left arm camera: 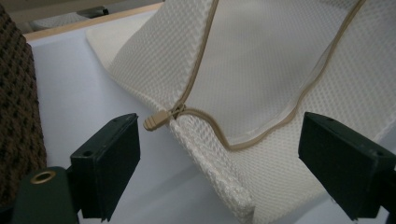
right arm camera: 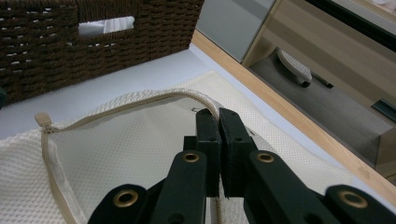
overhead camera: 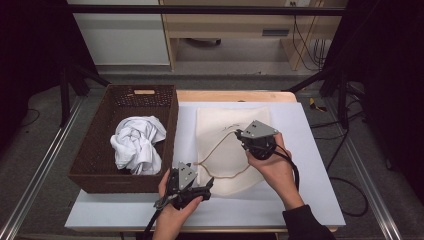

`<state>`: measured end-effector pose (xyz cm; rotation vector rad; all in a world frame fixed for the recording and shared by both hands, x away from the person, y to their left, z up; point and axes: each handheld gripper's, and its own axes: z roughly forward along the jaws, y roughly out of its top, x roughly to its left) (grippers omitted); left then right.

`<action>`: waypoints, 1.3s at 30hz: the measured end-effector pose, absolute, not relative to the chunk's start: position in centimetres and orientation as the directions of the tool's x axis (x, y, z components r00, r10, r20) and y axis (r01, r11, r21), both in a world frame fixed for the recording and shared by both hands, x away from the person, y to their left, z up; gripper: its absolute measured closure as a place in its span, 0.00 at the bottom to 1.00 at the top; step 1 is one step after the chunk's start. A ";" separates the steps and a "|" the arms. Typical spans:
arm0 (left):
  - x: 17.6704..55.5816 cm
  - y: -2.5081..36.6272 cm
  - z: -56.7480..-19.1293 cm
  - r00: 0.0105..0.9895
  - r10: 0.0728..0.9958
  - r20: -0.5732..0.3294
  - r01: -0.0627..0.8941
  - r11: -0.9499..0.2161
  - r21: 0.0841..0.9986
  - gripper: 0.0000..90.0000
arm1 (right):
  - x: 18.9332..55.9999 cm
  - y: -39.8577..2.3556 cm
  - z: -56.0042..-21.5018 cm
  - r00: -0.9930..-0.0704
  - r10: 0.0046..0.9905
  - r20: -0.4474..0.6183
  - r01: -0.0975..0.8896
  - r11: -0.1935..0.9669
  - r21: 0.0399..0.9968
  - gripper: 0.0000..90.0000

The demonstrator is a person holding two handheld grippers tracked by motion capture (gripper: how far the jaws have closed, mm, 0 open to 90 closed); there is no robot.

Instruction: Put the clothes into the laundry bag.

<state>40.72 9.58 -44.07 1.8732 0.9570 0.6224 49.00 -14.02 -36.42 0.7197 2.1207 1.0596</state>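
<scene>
- While the brown wicker basket [overhead camera: 95,150] at the table's left holds a crumpled white garment [overhead camera: 136,144], the cream mesh laundry bag [overhead camera: 227,145] lies flat on the white table [overhead camera: 310,165] just beside it, so loading looks not yet done.
- Judging by the tan zipper [overhead camera: 220,150] curving apart in a wide loop, the bag's mouth is already unzipped; moving the garment in and zipping shut appear left.
- Clenched on the bag's upper edge at the zipper, the right gripper [right arm camera: 219,140] lifts the opening.
- Released and wide apart, the left gripper [left arm camera: 219,154] has its jaws either side of the bag's near corner, the small zipper pull [left arm camera: 156,120] just beside one jaw, untouched.
</scene>
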 end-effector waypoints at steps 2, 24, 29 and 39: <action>40.6 9.6 -43.7 0.575 0.818 0.030 0.355 -0.283 0.891 0.14 | 49.1 -13.8 -36.4 -0.639 0.708 -0.299 0.182 0.517 0.837 0.98; 43.9 14.3 -36.5 0.574 0.813 0.094 0.401 -0.380 0.834 0.09 | 50.2 -15.2 -36.8 -0.674 0.723 -0.151 0.287 0.445 0.849 0.98; 44.8 15.7 -35.3 0.569 0.812 0.128 0.413 -0.417 0.809 0.09 | 50.1 -15.2 -36.5 -0.676 0.726 -0.127 0.292 0.422 0.859 0.98; 46.4 19.4 -33.7 0.557 0.812 0.171 0.459 -0.474 0.752 0.07 | 49.8 -14.7 -36.2 -0.694 0.706 -0.143 0.275 0.444 0.853 0.98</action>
